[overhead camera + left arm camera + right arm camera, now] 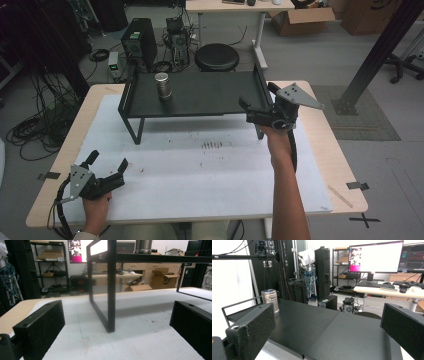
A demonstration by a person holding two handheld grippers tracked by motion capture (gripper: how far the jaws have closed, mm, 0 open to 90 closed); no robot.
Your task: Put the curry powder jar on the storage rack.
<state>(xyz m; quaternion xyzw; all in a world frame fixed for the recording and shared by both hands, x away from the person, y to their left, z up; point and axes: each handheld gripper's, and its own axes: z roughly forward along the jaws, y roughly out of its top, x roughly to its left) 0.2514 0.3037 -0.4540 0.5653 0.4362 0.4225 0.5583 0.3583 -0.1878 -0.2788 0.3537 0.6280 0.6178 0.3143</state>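
The table carries a white mat over most of its top, speckled with dark marks near the middle. On the far half of the mat stands a black shelf on thin legs, with a low rail at each end. The right gripper is held at the shelf's right end, over its deck, jaws wide apart with nothing between them; its own view looks along the bare black deck toward the far end. The left gripper sits low at the near left corner of the mat, well apart from the shelf, jaws also spread and empty; its view looks under the shelf past one leg. The can, a small upright metal cylinder, stands on the shelf's left part, well apart from both grippers; in the right gripper view it appears just past the left jaw, near the end rail.
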